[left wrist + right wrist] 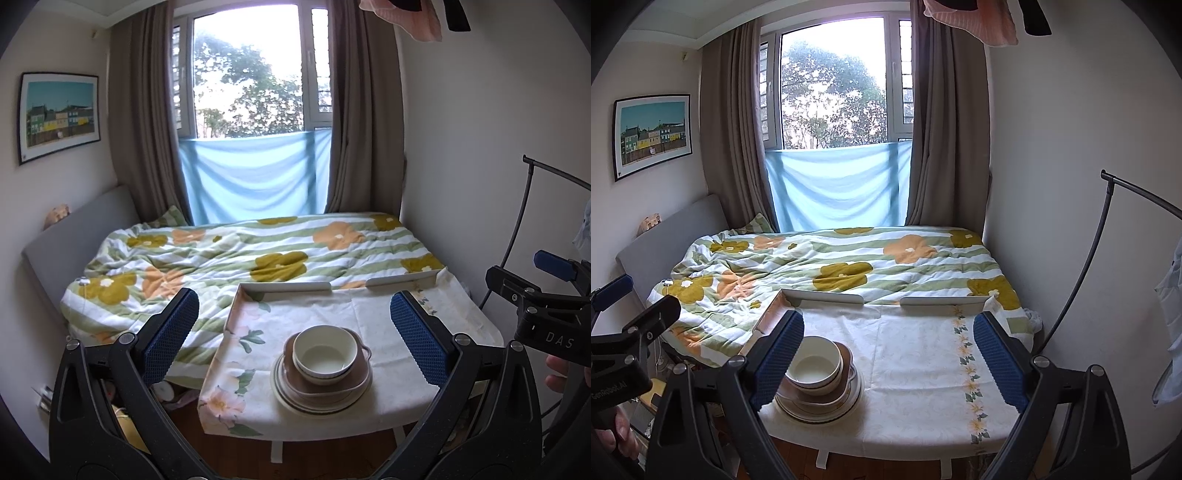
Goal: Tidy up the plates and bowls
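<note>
A stack of dishes sits on the small table: white bowls (322, 356) nested on top, a brown two-handled dish (360, 373) under them, and cream plates (295, 400) at the bottom. The same stack shows in the right wrist view, with the bowls (814, 367) on the plates (827, 408). My left gripper (295, 332) is open and empty, held back from the stack and above it. My right gripper (888, 360) is open and empty, to the right of the stack. The right gripper's body (546, 314) shows at the left view's right edge.
The table (916, 369) has a floral cloth and a low white rail (823, 297) along its far edge. A bed with a flowered quilt (240, 254) lies behind it. A black curved stand (1108, 221) rises at the right wall. Clutter lies on the floor at the left (166, 391).
</note>
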Motion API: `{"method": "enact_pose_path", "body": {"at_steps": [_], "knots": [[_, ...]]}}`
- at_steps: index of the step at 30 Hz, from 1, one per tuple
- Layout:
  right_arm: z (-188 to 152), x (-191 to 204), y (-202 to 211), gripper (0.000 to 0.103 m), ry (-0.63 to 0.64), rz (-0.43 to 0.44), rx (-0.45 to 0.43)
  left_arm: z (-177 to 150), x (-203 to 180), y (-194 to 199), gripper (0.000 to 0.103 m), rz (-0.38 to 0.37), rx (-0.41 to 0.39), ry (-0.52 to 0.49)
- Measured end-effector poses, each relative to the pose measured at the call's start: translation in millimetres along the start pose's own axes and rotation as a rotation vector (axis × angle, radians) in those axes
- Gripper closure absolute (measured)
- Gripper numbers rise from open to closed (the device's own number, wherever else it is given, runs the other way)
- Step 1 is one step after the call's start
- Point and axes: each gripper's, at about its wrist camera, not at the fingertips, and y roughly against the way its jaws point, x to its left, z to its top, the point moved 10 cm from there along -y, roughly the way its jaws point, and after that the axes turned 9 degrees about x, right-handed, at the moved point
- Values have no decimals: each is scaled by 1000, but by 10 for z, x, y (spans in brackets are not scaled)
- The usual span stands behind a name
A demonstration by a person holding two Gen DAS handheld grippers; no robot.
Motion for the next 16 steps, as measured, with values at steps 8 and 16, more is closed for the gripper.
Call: {"method": "enact_pose_path", "body": {"at_steps": [8,16], "knots": [[3,-5,-2,12,0,0,0,51,32,46,0,42,-40,-5],[-2,23,-42,12,-3,0,11,51,62,-28,0,29,-37,-4]]}}
